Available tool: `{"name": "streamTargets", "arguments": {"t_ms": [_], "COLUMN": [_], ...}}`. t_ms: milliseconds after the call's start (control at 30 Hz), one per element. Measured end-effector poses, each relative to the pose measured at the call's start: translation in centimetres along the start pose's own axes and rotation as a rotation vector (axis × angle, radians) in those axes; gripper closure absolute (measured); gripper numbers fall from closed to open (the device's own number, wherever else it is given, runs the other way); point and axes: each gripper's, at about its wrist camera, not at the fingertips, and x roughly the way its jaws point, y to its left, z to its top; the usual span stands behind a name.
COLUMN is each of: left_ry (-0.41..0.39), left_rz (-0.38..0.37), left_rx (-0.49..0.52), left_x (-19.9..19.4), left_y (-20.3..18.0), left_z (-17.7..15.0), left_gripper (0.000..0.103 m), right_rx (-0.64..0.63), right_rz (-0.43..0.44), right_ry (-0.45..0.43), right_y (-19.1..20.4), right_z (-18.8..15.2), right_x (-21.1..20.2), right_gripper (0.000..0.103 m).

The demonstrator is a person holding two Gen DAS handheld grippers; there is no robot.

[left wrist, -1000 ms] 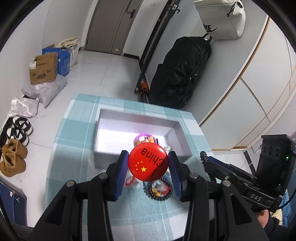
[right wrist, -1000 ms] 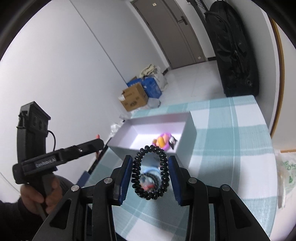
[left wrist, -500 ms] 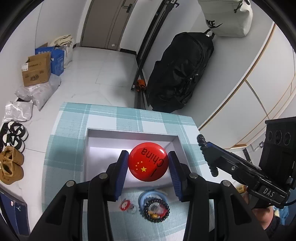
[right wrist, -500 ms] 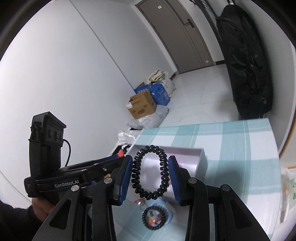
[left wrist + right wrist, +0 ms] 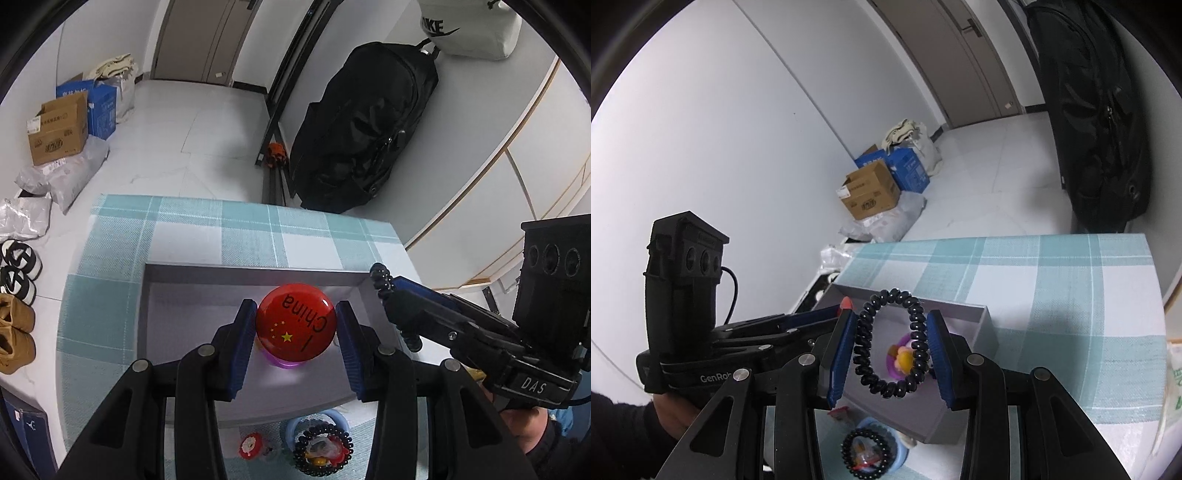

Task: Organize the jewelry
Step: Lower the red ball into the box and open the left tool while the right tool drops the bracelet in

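My left gripper (image 5: 295,334) is shut on a round red badge (image 5: 295,326) with yellow stars and the word "China", held above the open grey box (image 5: 177,273). My right gripper (image 5: 891,345) is shut on a black beaded bracelet (image 5: 866,332), held over the box's right part (image 5: 979,321). A pink and yellow trinket (image 5: 903,356) lies inside the box. The right gripper also shows in the left wrist view (image 5: 388,291), and the left gripper shows at the left of the right wrist view (image 5: 846,304).
The box stands on a teal checked tablecloth (image 5: 184,225). In front of the box lie another black bead bracelet on a blue ring (image 5: 321,448) and a small red item (image 5: 251,445). A black bag (image 5: 362,125), cardboard boxes (image 5: 59,129) and shoes (image 5: 14,325) are on the floor.
Both grippers have moved forward over the box with their loads. The box and the loose pieces in front of it have slid down and nearer in both views.
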Motion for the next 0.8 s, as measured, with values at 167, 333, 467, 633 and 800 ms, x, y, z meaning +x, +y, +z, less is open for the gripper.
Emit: {"name": "streamTargets", "arguments": {"t_ms": [167, 333, 467, 633, 800], "left_ry": [0.011, 0.015, 0.027, 0.012, 0.008], "left_rz": [-0.009, 0.020, 0.025, 0.065, 0.050], "left_rx": [-0.012, 0.008, 0.019, 0.039, 0.024], "left_x": [0.3, 0.9, 1.4, 1.3, 1.3], "left_y": [0.2, -0.1, -0.3, -0.3, 0.1], "left_z": [0.2, 0.1, -0.1, -0.3, -0.3], "left_gripper": [0.065, 0.065, 0.065, 0.065, 0.065], "right_rx": [0.004, 0.006, -0.006, 0.012, 0.001], "right_rz": [0.011, 0.001, -0.005, -0.015, -0.047], "right_ry": [-0.005, 0.015, 0.016, 0.026, 0.049], "right_y": [-0.2, -0.4, 0.0, -0.3, -0.5], "right_z": [0.1, -0.1, -0.2, -0.4, -0.9], "right_x": [0.1, 0.4, 0.3, 0.8, 1.5], "right_gripper": [0.065, 0.065, 0.065, 0.063, 0.059]}}
